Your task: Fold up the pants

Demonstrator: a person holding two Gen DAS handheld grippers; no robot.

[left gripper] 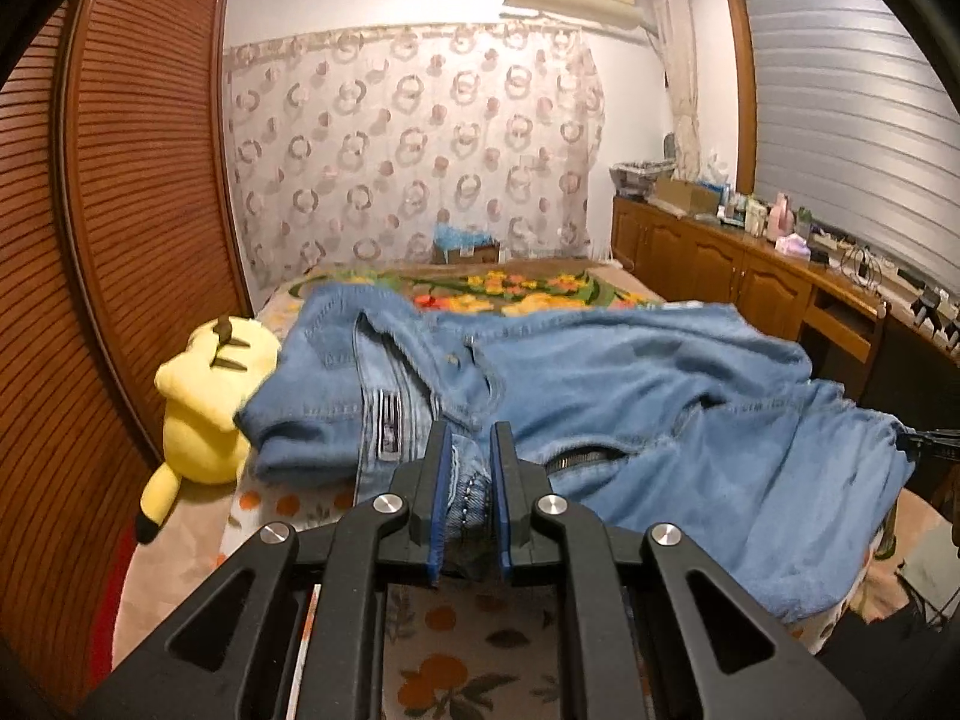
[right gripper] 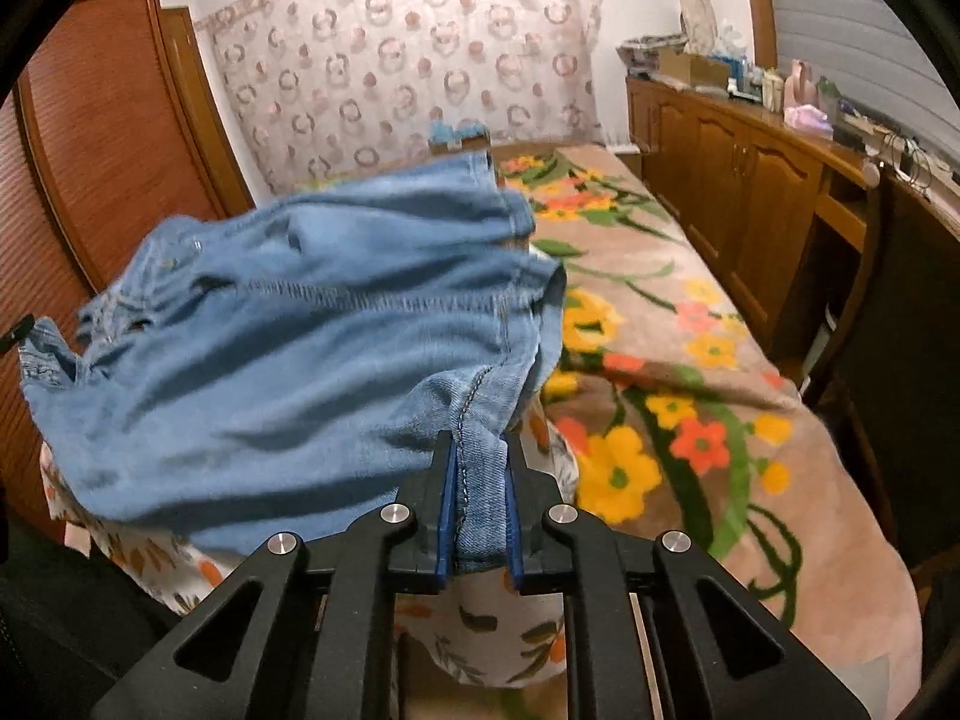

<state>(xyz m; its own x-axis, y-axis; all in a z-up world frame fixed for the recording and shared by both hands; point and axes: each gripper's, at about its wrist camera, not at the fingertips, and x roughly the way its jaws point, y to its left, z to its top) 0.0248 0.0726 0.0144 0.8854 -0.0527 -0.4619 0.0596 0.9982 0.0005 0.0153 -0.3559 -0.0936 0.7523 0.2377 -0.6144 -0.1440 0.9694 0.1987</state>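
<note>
- My left gripper (left gripper: 471,438) is narrow and it holds a thick seamed edge of the jeans (left gripper: 600,396) between its blue pads.
- My right gripper (right gripper: 480,450) is also narrow; it pinches a stitched seam of the same jeans (right gripper: 288,360).
- The jeans are light blue; they hang and bunch between my two grippers, above the bed (right gripper: 690,420), and part of them rests on it on the left side.
- The bed has a flowered blanket (right gripper: 660,324) on the far part and a sheet with orange fruit (left gripper: 444,624) on the near part.
- A yellow soft toy (left gripper: 204,414) lies at the left edge of the bed, just beside the jeans.
- A cardboard box (left gripper: 465,249) stands at the far end of the bed; something blue is in it, but I cannot tell what.
- On the wooden sideboard (left gripper: 720,264) at the right stands an open box (left gripper: 684,195); its contents are too small to tell.
</note>
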